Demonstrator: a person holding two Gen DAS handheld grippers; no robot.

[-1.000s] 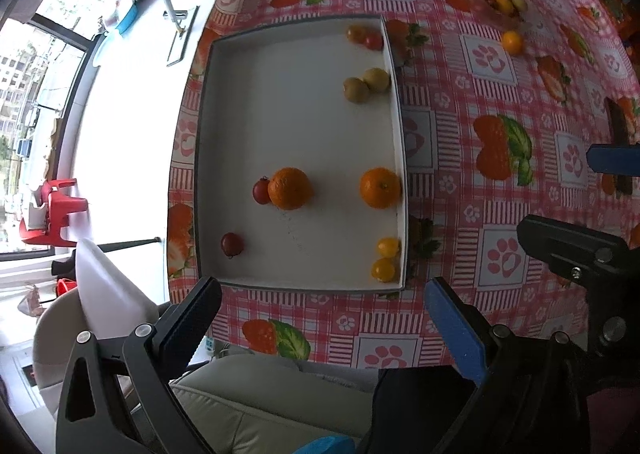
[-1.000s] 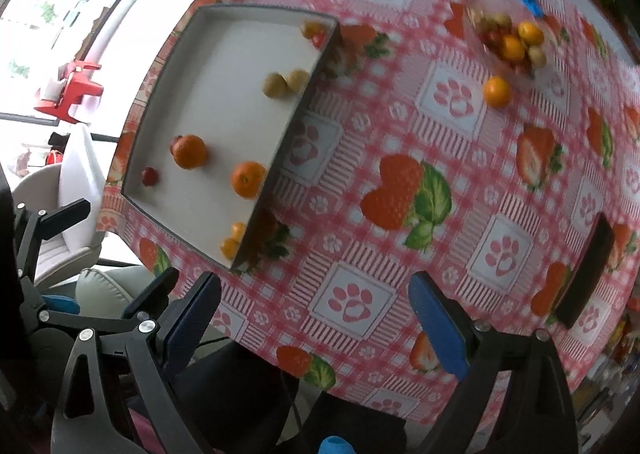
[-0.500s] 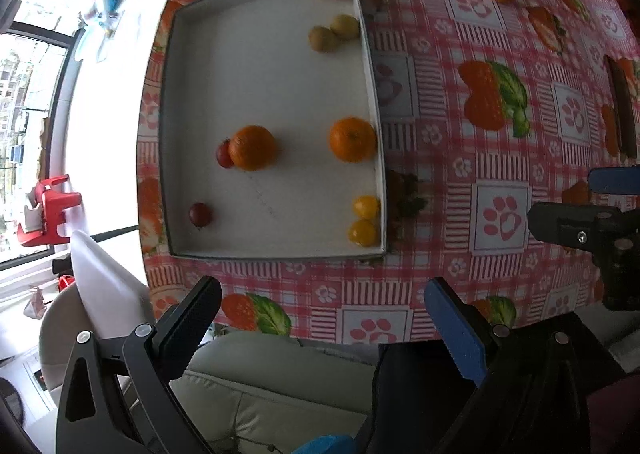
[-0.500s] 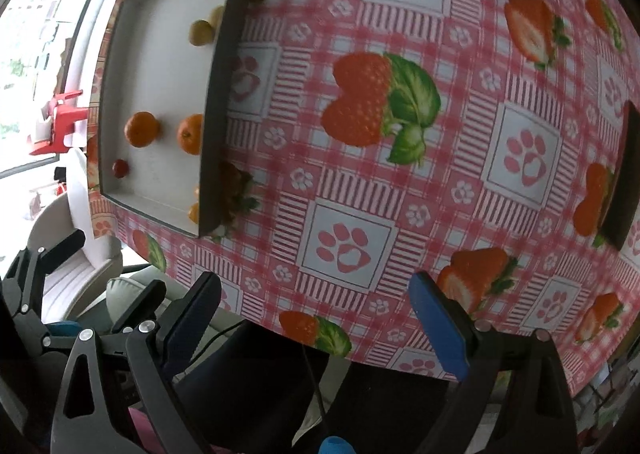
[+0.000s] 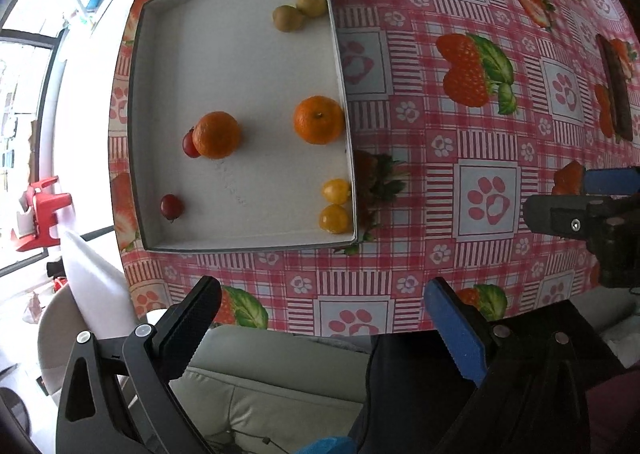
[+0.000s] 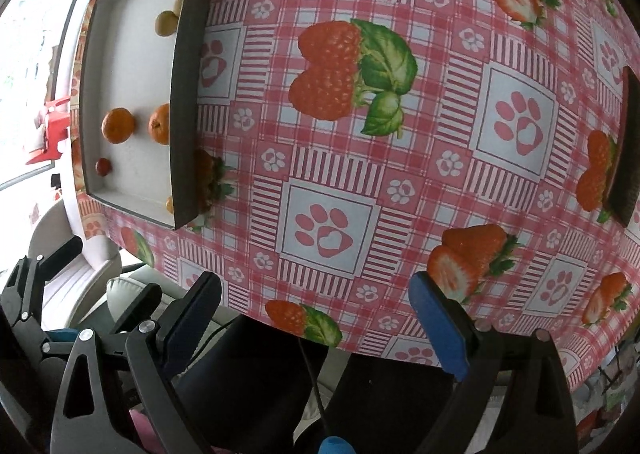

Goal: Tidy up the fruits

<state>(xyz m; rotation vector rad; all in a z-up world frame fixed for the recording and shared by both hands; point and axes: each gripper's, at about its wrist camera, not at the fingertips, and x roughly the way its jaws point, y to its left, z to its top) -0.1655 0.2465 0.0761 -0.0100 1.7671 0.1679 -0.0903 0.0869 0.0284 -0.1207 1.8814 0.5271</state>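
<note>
Daylight bright, entering from window (image 5: 24,133) at left, blown out to white. Soft short shadows right of fruit in tray (image 5: 240,65). Strong fisheye bending toward edges, dark vignette in corners. Tablecloth (image 6: 360,133) sharp at centre; far rim details smeared, possibly slight motion blur.

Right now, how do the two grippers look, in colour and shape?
The left gripper and the right gripper look alike: a black angular frame with silver screws, one black ribbed finger and one blue ribbed finger. A thin black cable runs below the right one.
</note>
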